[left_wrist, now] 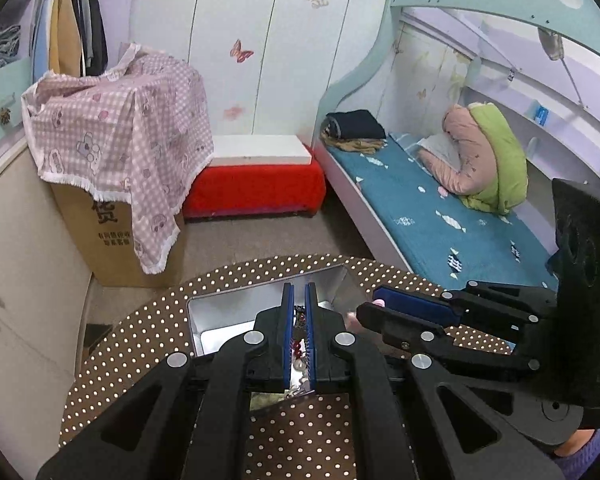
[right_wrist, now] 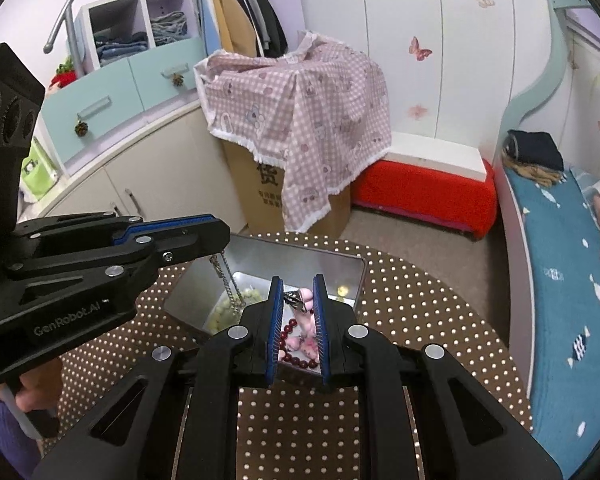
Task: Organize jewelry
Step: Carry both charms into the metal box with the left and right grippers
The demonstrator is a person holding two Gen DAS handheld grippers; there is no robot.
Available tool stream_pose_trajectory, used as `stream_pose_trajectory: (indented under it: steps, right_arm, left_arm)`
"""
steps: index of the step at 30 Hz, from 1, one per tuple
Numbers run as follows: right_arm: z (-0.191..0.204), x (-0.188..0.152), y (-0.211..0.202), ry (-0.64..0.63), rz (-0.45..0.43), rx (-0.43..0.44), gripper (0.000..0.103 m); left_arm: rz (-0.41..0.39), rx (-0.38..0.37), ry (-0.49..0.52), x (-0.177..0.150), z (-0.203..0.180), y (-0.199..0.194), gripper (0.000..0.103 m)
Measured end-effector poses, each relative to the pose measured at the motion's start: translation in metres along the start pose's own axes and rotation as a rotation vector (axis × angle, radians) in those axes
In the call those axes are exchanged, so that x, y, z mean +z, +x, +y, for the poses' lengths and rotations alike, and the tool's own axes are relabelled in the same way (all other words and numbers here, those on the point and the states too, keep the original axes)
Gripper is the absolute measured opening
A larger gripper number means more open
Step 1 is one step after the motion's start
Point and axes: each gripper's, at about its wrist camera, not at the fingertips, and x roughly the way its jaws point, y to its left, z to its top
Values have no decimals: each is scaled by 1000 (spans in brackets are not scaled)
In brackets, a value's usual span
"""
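Right gripper [right_wrist: 297, 312] jaws parted over metal tin [right_wrist: 340, 258], left gripper [right_wrist: 216, 236] jaws pinching silver chain [right_wrist: 224, 276], polka-dot table [right_wrist: 420, 320]

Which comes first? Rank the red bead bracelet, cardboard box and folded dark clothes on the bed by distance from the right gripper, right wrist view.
From the right gripper, nearest first:
1. Red bead bracelet, in the metal tin, between the fingers.
2. Cardboard box, ahead on the floor, under checked cloth.
3. Folded dark clothes, far right on the bed.
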Motion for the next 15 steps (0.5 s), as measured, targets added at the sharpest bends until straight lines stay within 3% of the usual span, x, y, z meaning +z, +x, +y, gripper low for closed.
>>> stream_pose_trajectory:
  steps: [15]
  right_arm:
    - [2,-6,17,9,33,10,16]
  left_arm:
    - [51,31,-13,-11,2,17,6]
